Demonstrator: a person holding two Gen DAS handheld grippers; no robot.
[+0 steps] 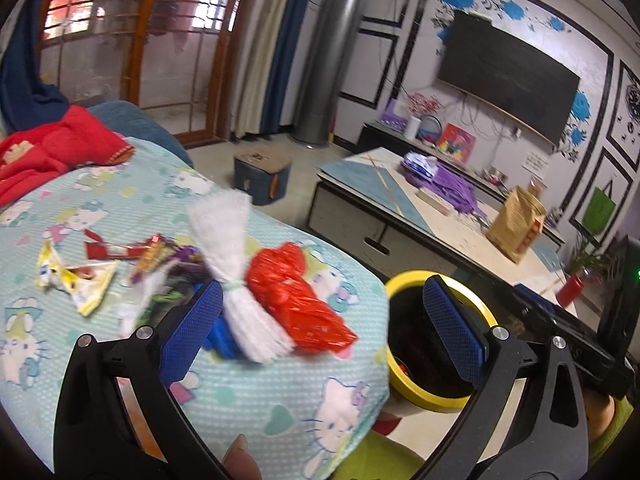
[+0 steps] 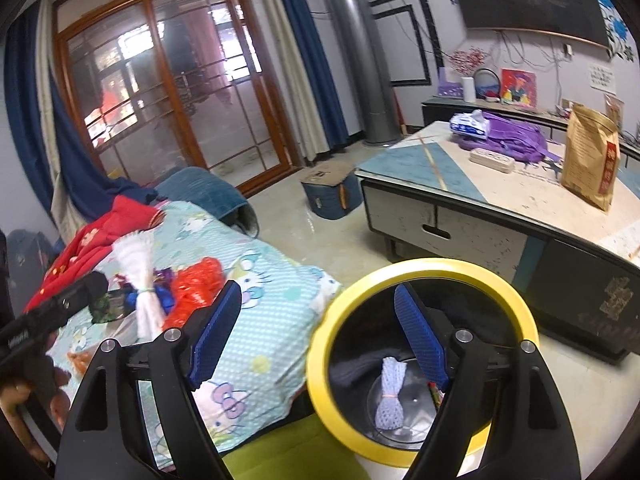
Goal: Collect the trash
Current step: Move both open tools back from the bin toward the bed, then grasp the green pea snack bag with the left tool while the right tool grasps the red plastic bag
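Note:
Trash lies on a Hello Kitty sheet (image 1: 280, 400): a white foam-net bundle (image 1: 236, 280), a red plastic bag (image 1: 296, 300), a blue scrap (image 1: 222, 338) and several snack wrappers (image 1: 80, 280). My left gripper (image 1: 324, 316) is open around the white bundle and red bag, just above them. A yellow-rimmed bin (image 2: 420, 356) stands beside the sofa and holds a white net bundle (image 2: 390, 400). My right gripper (image 2: 318, 332) is open and empty over the bin's rim. The bundle (image 2: 140, 292) and the red bag (image 2: 196, 288) also show in the right wrist view.
A red blanket (image 1: 52, 148) lies at the far end of the sofa. A low coffee table (image 2: 500, 196) carries a purple bag (image 2: 516, 140) and a brown paper bag (image 2: 590, 160). A blue stool (image 2: 330, 192) stands on the floor.

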